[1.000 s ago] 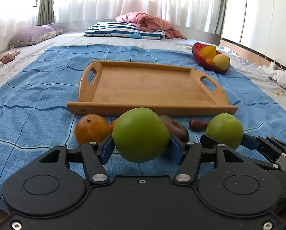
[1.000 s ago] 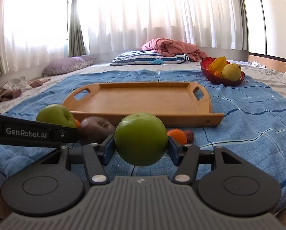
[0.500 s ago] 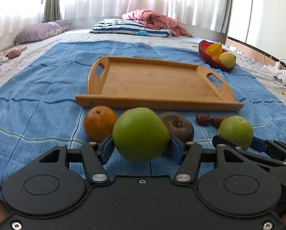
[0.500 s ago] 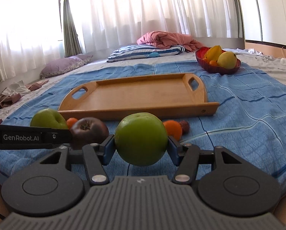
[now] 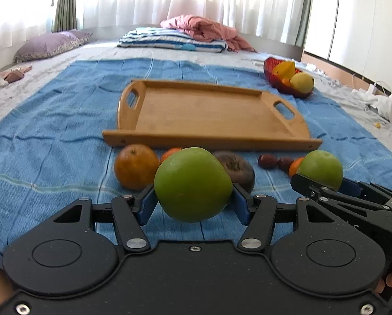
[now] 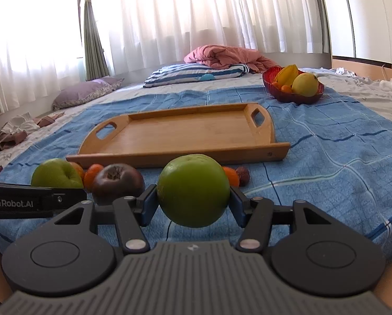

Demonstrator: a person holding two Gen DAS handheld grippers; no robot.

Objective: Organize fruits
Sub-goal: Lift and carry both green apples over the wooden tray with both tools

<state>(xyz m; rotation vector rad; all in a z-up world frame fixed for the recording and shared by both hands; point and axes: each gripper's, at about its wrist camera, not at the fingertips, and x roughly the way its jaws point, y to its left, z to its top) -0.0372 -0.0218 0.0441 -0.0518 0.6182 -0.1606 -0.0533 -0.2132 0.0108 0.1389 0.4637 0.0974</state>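
Observation:
My left gripper (image 5: 193,204) is shut on a green apple (image 5: 193,183), held just above the blue cloth. My right gripper (image 6: 192,204) is shut on a second green apple (image 6: 193,189). In the left wrist view that second apple (image 5: 320,169) and the right gripper (image 5: 324,183) sit at the right. An empty wooden tray (image 5: 206,113) lies ahead of both. Between the grippers and the tray lie an orange (image 5: 135,165), a dark brown fruit (image 5: 235,169), small oranges (image 6: 95,172) and two red dates (image 5: 268,160).
A red bowl (image 6: 293,86) holding yellow fruit stands beyond the tray's right end. The blue cloth (image 5: 51,131) covers a bed. A striped folded blanket (image 5: 169,40), a pink one and a purple pillow (image 5: 49,46) lie at the far end, and clothes are scattered at both sides.
Both grippers keep the same hold on their apples. The views have shifted slightly, and the dark fruit shows more fully behind the left apple.

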